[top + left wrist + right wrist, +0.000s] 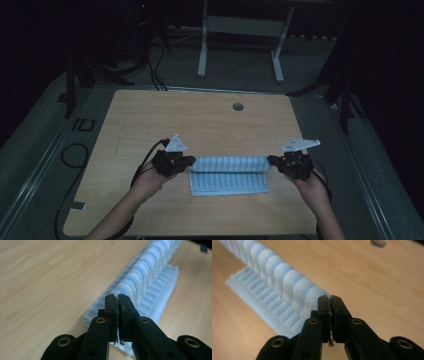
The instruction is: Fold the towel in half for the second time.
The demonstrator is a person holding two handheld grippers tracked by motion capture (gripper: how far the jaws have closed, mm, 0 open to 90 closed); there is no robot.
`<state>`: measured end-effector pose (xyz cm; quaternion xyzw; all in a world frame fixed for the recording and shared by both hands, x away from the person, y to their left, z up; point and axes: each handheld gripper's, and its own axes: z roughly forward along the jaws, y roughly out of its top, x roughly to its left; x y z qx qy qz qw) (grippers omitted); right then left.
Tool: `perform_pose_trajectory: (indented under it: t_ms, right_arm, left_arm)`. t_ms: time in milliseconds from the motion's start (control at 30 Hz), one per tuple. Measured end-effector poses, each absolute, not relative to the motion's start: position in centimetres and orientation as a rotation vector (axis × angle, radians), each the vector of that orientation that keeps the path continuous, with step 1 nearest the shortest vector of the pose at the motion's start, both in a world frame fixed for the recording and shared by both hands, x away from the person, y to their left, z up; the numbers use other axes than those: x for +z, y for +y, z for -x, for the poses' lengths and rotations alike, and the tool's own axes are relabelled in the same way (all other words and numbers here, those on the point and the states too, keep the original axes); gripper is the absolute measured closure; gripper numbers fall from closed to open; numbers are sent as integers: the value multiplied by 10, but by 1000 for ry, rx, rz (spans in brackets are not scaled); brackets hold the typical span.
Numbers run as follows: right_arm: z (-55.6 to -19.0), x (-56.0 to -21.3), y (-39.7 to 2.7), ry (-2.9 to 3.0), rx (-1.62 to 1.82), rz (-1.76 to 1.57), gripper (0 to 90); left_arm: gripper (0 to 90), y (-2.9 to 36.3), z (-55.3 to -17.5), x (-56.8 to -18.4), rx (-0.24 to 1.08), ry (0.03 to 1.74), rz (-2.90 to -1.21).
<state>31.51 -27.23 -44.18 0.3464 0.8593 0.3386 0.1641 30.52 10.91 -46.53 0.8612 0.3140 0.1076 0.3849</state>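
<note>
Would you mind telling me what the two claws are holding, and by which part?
Each claw, left and right, is shut on the blue striped towel, pinching opposite ends of its lifted far edge.

A blue-and-white striped towel (228,175) lies near the wooden table's (200,120) front edge. Its far edge is lifted and stretched taut above the table, seemingly folding over the flat lower part.
</note>
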Motion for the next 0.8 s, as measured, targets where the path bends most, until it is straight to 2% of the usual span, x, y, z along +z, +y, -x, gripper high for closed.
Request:
perform_pose_trajectory:
  t_ms: [333,433,467,500,567,633,800]
  right_arm:
    - [-285,-489,-282,2548,926,-1038,862]
    - [-280,-498,-285,2569,916,-1056,839]
    - [-278,-500,-285,2583,907,-1067,779]
    - [-276,-500,-285,2593,895,-1075,700]
    - [-272,-493,-286,2581,921,-1054,682]
    - [-272,-481,-286,2553,939,-1028,679]
    - [-289,-475,-274,2549,916,-985,648]
  left_arm:
    - [859,94,-272,-507,214,745,-2298]
    - [848,94,-266,-518,159,750,-2320]
    - [822,94,-265,-520,136,758,-2329]
    - [757,95,-264,-520,133,769,-2334]
    - [592,98,-264,-514,160,787,-2339]
    - [508,101,-268,-507,181,798,-2308]
    - [433,96,-280,-498,160,799,-2253]
